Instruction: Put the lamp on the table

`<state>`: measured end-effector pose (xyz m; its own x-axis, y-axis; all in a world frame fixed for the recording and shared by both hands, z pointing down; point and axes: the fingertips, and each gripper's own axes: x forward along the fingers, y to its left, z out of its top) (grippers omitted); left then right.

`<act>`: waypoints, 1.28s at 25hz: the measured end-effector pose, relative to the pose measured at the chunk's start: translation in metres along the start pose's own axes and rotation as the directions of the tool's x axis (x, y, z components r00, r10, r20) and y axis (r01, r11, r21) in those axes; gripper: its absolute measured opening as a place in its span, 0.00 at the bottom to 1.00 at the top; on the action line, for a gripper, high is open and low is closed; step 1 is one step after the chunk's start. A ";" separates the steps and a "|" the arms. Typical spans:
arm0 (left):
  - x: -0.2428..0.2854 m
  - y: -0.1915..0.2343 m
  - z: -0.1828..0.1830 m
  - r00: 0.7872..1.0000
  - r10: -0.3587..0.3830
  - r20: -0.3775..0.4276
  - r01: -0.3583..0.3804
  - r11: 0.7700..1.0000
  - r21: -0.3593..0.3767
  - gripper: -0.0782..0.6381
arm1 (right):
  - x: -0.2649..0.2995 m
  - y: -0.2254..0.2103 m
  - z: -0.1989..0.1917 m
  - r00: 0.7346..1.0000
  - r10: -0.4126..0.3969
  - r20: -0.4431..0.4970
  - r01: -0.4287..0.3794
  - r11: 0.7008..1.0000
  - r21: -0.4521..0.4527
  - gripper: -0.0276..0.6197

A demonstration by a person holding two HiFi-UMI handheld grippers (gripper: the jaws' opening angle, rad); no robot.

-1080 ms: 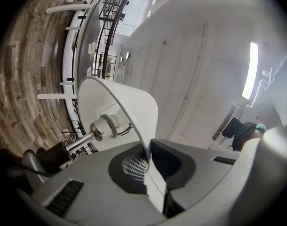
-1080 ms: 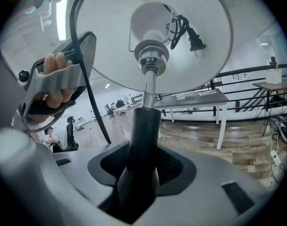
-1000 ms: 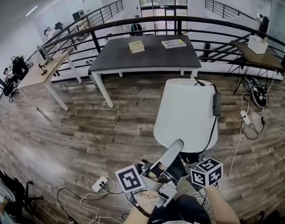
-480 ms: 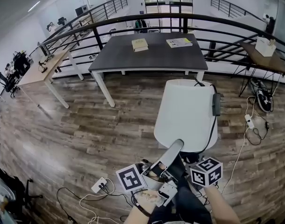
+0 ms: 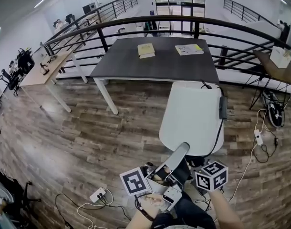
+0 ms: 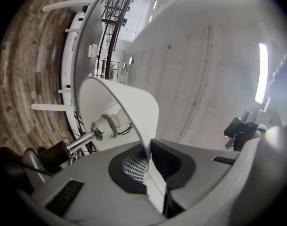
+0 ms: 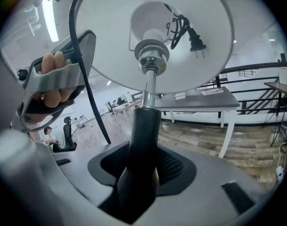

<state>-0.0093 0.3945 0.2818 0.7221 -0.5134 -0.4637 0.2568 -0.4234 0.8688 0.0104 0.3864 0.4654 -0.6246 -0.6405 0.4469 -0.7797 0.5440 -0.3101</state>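
I carry a lamp with a white shade [image 5: 193,116] over the wooden floor. My left gripper [image 5: 181,148] is shut on the shade's lower rim [image 6: 146,161], which is pinched thin between the pads. My right gripper [image 7: 142,173] is shut on the lamp's black stem [image 7: 143,135] under the socket [image 7: 152,53]; in the head view only its marker cube [image 5: 211,175] shows, below the shade. The black cord with its plug [image 7: 195,39] hangs inside the shade and runs down its right side [image 5: 223,107]. The dark grey table [image 5: 160,58] stands ahead, beyond the lamp.
A book [image 5: 146,50] and a paper [image 5: 189,49] lie at the table's far side. A black railing [image 5: 136,25] curves behind it. A wooden desk [image 5: 40,73] stands at the left, a small table [image 5: 279,61] at the right. Power strips and cables [image 5: 98,194] lie on the floor.
The dark table has come closer and lower in the head view as I walk towards it. Both grippers keep the same hold on the lamp.
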 end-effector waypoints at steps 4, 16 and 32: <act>0.039 0.015 0.022 1.000 -0.005 0.005 0.005 1.000 0.025 0.15 | 0.016 -0.035 0.032 1.000 0.018 0.013 -0.018 1.000 -0.015 0.32; 0.101 0.052 0.067 0.999 -0.009 0.043 0.006 0.998 0.068 0.15 | 0.055 -0.100 0.083 0.998 0.061 0.020 -0.060 0.997 -0.051 0.32; 0.135 0.104 0.123 0.998 0.025 0.053 -0.027 0.999 0.036 0.15 | 0.110 -0.146 0.104 0.998 0.061 -0.004 -0.061 0.998 -0.017 0.32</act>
<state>0.0356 0.1899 0.2881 0.6929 -0.5628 -0.4507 0.2140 -0.4364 0.8739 0.0511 0.1798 0.4722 -0.6708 -0.6040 0.4304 -0.7393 0.5910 -0.3227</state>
